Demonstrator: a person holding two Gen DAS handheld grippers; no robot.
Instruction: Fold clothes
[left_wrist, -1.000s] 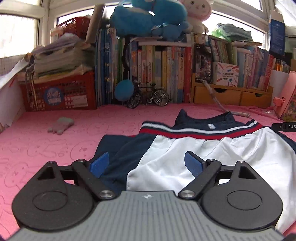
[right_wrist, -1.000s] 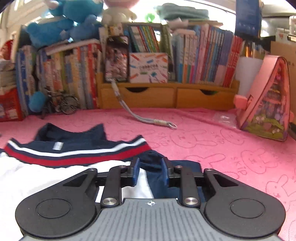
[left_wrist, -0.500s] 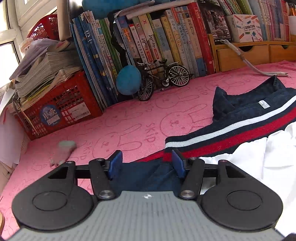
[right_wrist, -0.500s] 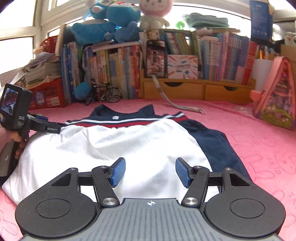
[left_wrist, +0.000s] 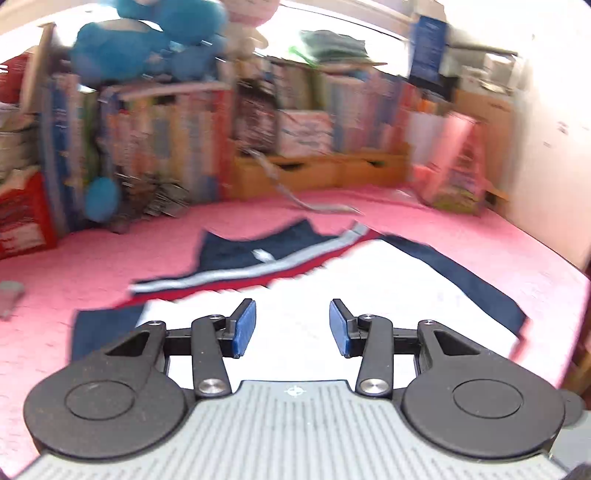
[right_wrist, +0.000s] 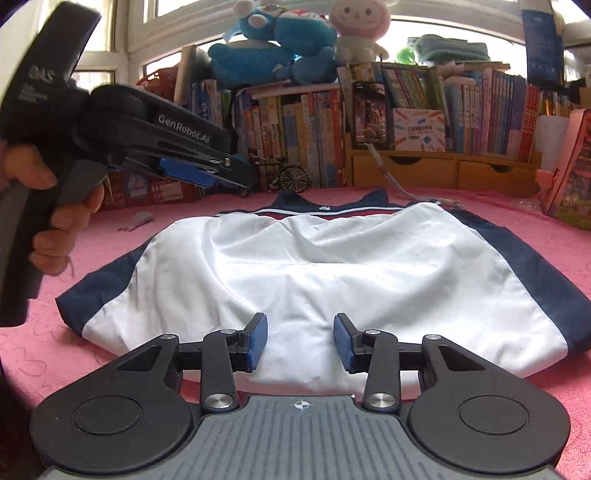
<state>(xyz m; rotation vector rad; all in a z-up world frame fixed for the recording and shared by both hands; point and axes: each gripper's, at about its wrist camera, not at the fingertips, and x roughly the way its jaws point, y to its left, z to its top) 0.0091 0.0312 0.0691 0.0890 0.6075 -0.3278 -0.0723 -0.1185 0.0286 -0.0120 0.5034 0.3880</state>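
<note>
We've got the jacket (right_wrist: 325, 273) lying wide across mid-frame, hem just ahead of the right gripper (right_wrist: 300, 341) — nearer, narrowed, empty; left gripper (left_wrist: 291, 326) probably empty too.

The garment (right_wrist: 325, 266) lies flat on the pink surface: white central panel (wrinkled), navy side panels folded inward, navy collar with red and white stripes at the far edge.
</note>
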